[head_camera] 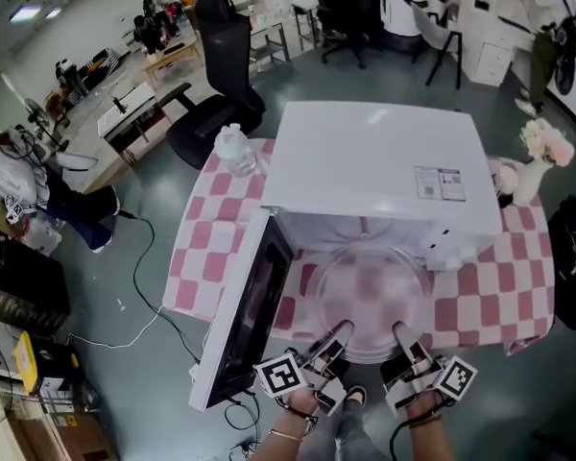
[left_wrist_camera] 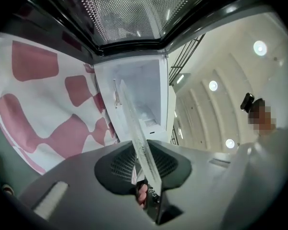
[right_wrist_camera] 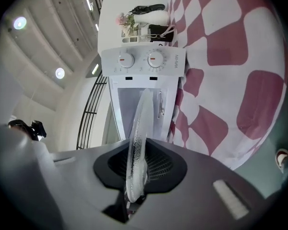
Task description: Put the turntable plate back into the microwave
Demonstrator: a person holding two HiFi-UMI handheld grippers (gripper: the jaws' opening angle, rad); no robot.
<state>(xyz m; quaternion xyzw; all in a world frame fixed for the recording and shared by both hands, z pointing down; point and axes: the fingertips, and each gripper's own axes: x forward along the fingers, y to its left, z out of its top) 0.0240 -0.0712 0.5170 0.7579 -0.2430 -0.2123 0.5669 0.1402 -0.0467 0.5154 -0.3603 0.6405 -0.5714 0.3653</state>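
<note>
Left gripper [head_camera: 338, 332] and right gripper [head_camera: 401, 332] were both clamped on the turntable plate [head_camera: 372, 291] near rim. The plate was flat, with the microwave [head_camera: 374, 161] cavity dead ahead.

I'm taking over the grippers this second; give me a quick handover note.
Left gripper: shut on the plate at its near rim.
Right gripper: shut on the same rim, alongside.
Plate: held flat in front of the microwave, far edge at its mouth.
Door: open, swung left.
Done: plate picked up and lined up.
To do: slide it in, seat it, release.
</note>
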